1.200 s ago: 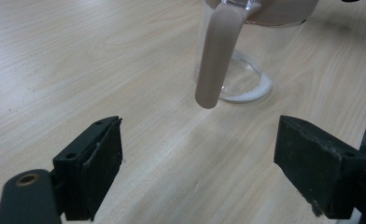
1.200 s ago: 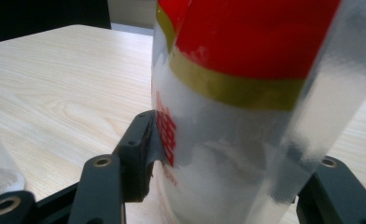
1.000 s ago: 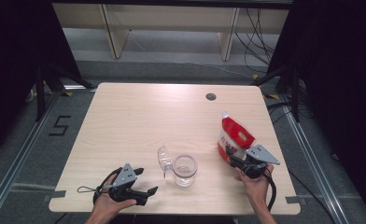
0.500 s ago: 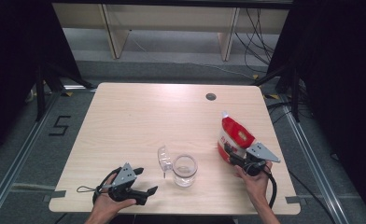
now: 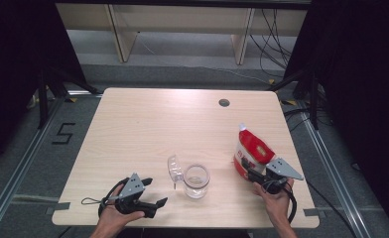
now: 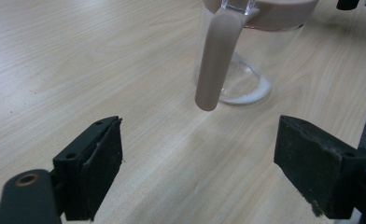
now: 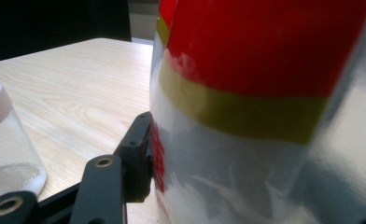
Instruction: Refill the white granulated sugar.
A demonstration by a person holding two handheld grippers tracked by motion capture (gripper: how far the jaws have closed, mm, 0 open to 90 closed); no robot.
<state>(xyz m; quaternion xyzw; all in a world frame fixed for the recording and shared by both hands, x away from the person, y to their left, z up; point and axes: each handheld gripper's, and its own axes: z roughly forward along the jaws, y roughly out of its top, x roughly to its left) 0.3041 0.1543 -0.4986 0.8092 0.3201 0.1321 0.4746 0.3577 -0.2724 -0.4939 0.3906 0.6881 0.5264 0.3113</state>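
The left tool lies low in the person's left hand, pointing level toward the other tool, its two black jaws set wide apart with nothing between them. The right tool sits in the right hand, forearm behind it; its jaws have just been closing, and the left pad presses flat against a red-and-white pouch

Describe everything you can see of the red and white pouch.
The pouch is a glossy, soft plastic refill bag: red on top, a yellow band, white below, with a small white spout. It stands upright on the table's right side. The right gripper grips its lower part, one jaw pressed on its side.
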